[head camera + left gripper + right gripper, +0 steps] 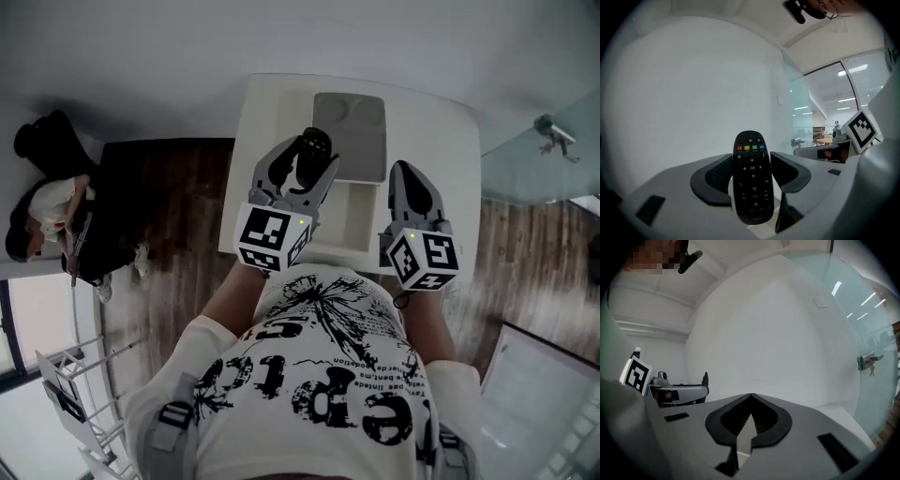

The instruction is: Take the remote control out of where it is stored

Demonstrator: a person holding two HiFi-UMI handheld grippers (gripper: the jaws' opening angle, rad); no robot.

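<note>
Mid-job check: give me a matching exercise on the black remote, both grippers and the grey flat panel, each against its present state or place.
Things:
1. black oval remote control
2. left gripper
3. right gripper
4. grey flat square panel

States or places:
A. jaws together, nothing between them
B. lying flat on the white table
C. upright between two jaws
D. jaws closed on a thing

Pairs: 1-C, 2-D, 3-A, 4-B.
</note>
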